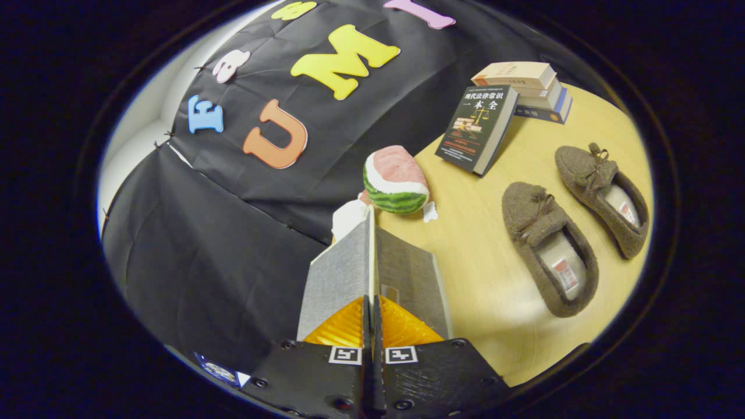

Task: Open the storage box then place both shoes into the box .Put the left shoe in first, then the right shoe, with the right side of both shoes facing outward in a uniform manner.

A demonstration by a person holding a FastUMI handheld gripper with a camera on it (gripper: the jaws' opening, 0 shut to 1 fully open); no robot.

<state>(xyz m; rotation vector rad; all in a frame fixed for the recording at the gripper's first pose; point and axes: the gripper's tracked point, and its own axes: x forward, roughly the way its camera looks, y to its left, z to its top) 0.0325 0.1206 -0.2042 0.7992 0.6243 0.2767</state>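
gripper view shows us the tool (pixel 371 308) with its two fingers (pixel 343 331) pressed close together, and a thin pale edge of the storage box lid (pixel 371 256) is caught between them. we see both fingers pressing on this edge, so the tool is holding the lid. the lid is lifted and stands on its edge, running forward from the fingertips; on one side we see its grey woven face, on the other side a darker grey face of the storage box (pixel 413 279).

the box stands on a light wooden surface (pixel 477 273), near the black cloth wall (pixel 204 256) of the booth. just beyond the far end of the lid lies a toy watermelon slice (pixel 396 180), with green striped skin and pink flesh. something small and white is just beside it, next to the lid's far end, but we cannot tell what it is.

to the right of the box, well apart from it, two brown fuzzy shoes lie side by side on the surface. the nearer shoe (pixel 550 247) and the farther shoe (pixel 602 198) both have small bows on top and pale stuffing with a label inside. both are outside the box.

beyond the shoes, a dark book (pixel 477 128) leans against a stack of books (pixel 527 87) at the far part of the surface.
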